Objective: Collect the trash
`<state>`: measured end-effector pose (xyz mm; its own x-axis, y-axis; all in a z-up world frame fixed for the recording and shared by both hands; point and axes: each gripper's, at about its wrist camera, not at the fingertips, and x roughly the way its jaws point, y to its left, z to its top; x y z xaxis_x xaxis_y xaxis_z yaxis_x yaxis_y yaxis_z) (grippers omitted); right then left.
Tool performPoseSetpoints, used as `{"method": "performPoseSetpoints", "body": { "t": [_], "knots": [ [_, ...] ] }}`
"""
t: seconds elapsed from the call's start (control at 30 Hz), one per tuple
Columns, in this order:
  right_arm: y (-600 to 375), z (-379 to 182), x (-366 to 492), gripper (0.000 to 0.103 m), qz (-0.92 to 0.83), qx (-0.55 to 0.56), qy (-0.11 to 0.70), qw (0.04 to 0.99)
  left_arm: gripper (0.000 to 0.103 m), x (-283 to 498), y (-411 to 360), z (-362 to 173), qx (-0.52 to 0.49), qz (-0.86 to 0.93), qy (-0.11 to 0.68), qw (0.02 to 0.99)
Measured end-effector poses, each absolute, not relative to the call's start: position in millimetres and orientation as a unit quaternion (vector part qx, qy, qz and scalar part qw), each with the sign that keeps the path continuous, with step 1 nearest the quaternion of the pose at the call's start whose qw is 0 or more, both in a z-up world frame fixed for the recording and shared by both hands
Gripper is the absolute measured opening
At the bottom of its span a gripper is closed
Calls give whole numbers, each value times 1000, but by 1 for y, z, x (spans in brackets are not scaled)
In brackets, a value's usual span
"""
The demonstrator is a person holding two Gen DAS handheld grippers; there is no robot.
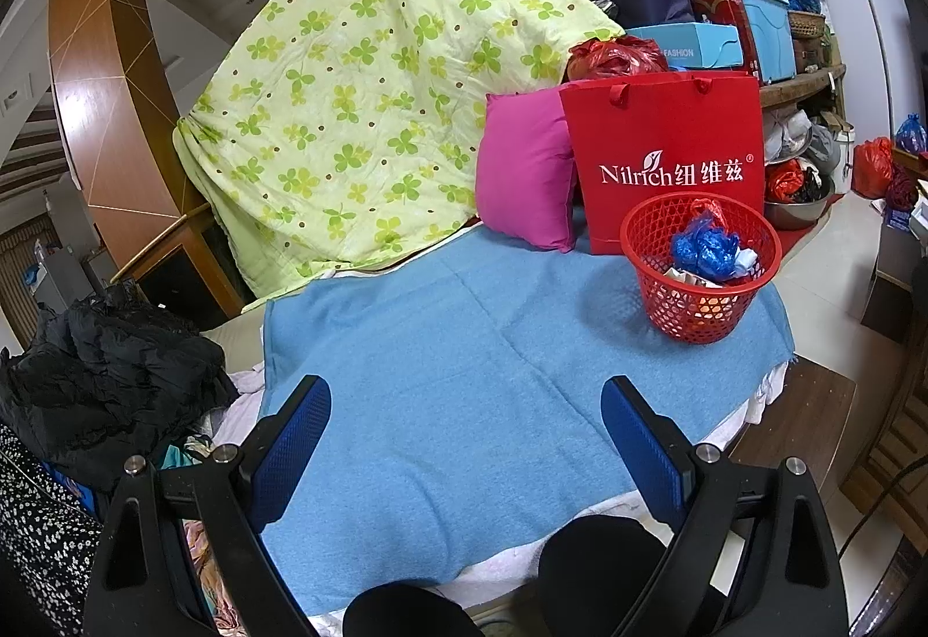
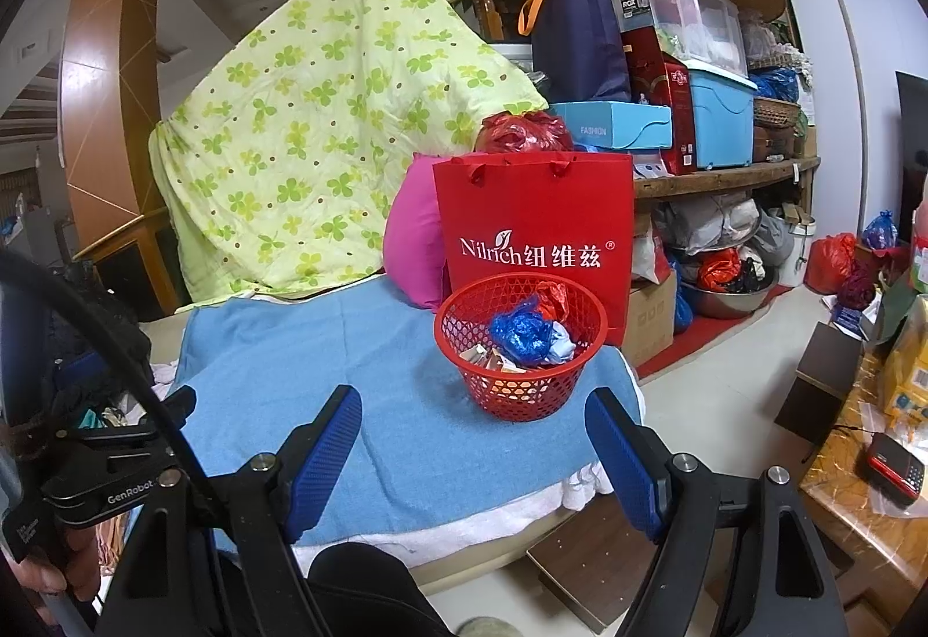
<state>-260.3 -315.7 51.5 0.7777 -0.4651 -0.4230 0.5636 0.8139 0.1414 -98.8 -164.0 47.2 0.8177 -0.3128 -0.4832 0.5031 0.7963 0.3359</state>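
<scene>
Both the left tongs [image 1: 466, 454] and right tongs [image 2: 472, 457] are held wide open and empty over the light-blue towel [image 1: 464, 376], beyond which crumpled blue plastic trash [image 2: 520, 330] is seen in a red mesh plastic basket [image 2: 520, 347], backed by a red paper bag [image 2: 536, 236].

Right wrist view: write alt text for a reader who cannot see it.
An open right gripper points at a red mesh basket of crumpled trash standing on a blue towel. Behind the basket stand a red paper bag and a pink pillow.
</scene>
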Motion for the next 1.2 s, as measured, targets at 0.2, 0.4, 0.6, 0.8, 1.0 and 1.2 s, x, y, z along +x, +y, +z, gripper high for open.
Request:
{"method": "performPoseSetpoints", "body": {
  "t": [0.2,0.4,0.6,0.8,1.0,1.2],
  "knots": [
    [-319,56,-261,82,-281,137,183,932,94,-96,-161,48,228,-220,210,925],
    [-319,57,-261,82,-280,136,184,932,94,-94,-159,48,227,-221,212,925],
    [-319,56,-258,82,-281,132,184,933,94,-93,-160,47,227,-224,213,924],
    [-328,55,-245,82,-288,130,188,930,94,-85,-167,41,230,-228,219,920],
    [-349,50,-217,82,-288,141,200,926,94,-66,-185,43,226,-246,225,915],
    [-373,39,-195,82,-292,158,210,920,94,-45,-209,46,224,-265,230,909]
  ]
}}
